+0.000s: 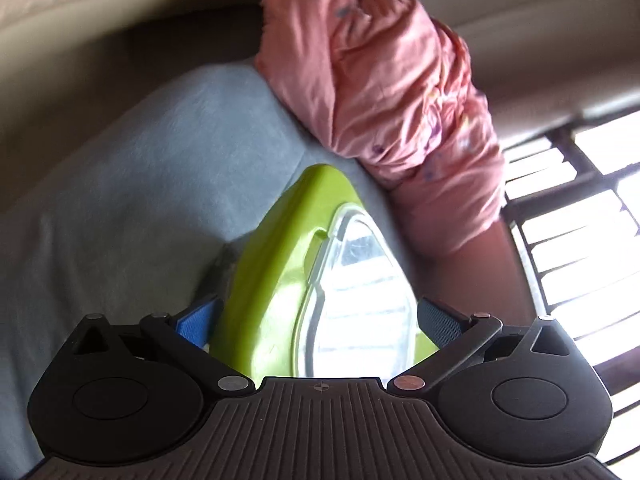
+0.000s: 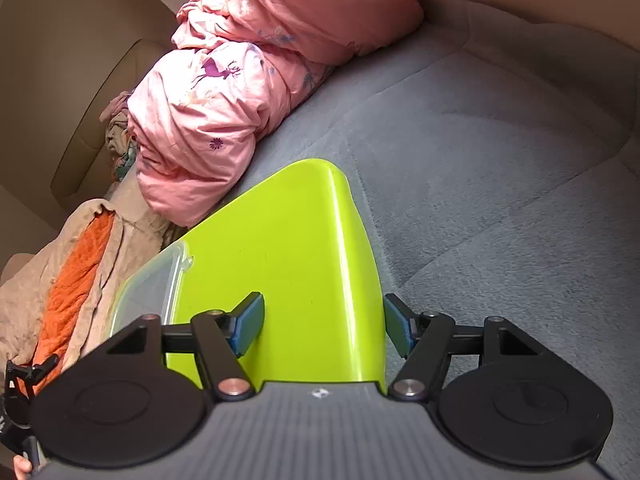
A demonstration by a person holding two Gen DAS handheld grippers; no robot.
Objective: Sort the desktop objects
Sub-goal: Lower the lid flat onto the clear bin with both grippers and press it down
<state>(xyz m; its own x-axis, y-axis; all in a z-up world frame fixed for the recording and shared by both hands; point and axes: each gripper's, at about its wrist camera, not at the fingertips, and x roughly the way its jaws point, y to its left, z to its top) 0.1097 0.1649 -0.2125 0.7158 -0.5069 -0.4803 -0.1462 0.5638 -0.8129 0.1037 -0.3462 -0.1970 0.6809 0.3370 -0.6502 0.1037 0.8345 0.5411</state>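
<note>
A lime-green box [image 1: 272, 280] with a clear lid [image 1: 360, 280] is up in the air, tilted, between the blue pads of my left gripper [image 1: 320, 320], which is shut on it. In the right wrist view the same green box [image 2: 288, 260] fills the middle, its clear lid [image 2: 152, 292] on the left side. My right gripper [image 2: 324, 328] has its fingers apart. Its left pad [image 2: 248, 324] lies over the box's broad face and its right pad [image 2: 400, 332] sits just at the box's right edge, not clamping it.
Beneath lies a grey bedsheet [image 2: 500, 200]. A bunched pink quilt [image 2: 240, 80] lies along its far side, with beige and orange cloth [image 2: 72, 280] at the left. A barred window [image 1: 580, 220] glares at the right, beside a person's arm [image 1: 480, 272].
</note>
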